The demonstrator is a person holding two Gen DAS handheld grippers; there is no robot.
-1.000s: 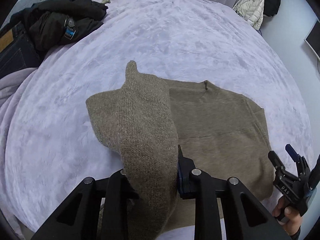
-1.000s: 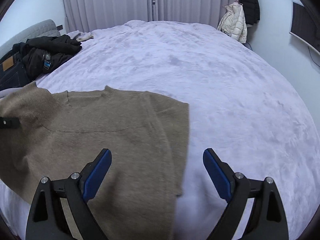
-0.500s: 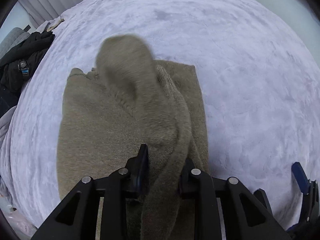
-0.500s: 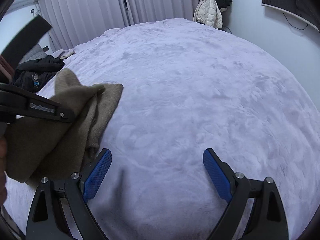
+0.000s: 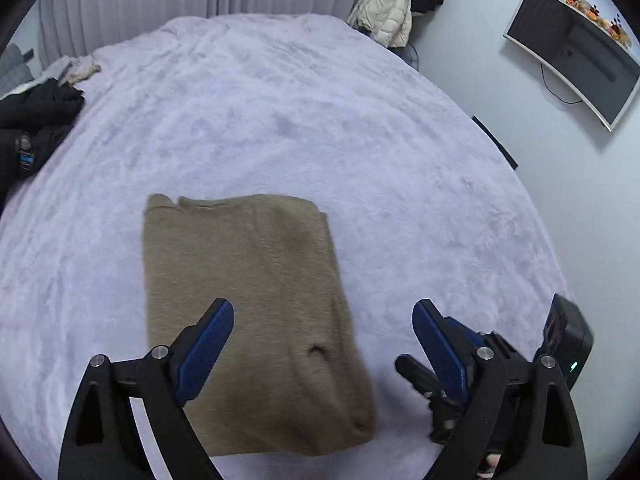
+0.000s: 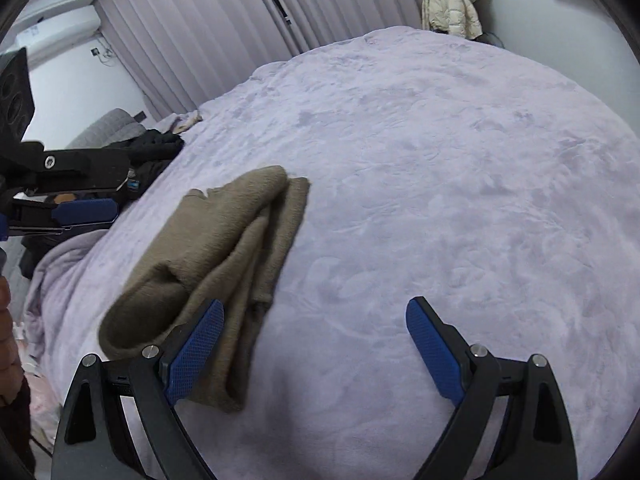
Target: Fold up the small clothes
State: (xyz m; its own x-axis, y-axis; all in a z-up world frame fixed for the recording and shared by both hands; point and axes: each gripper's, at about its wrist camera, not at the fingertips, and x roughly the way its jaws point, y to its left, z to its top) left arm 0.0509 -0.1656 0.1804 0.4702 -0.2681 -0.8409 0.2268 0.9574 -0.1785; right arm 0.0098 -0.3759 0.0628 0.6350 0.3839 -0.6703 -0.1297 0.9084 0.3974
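A wide bed point(image 5: 280, 120) under a pale lilac plush cover fills the room, curtains point(image 6: 208, 40) drawn behind it, and there on the near part of the cover lies the olive-brown knit sweater point(image 5: 248, 304), folded lengthwise into a tall rectangle, neckline at the far end, layers doubled along its right edge. Over on the far left a heap of dark clothes point(image 5: 36, 120) sits at the bed's edge; a cream puffer jacket point(image 5: 386, 8) hangs by the far wall, and a dark screen point(image 5: 576, 52) is mounted on the wall to the right. The left gripper point(image 5: 322, 332) hangs above the sweater's near end, its jaws spreading apart right now, blue pads clear of the knit, nothing pinched. The right gripper point(image 6: 314, 340) sits just beside the sweater's right edge, jaws wide apart, only bare cover between them.
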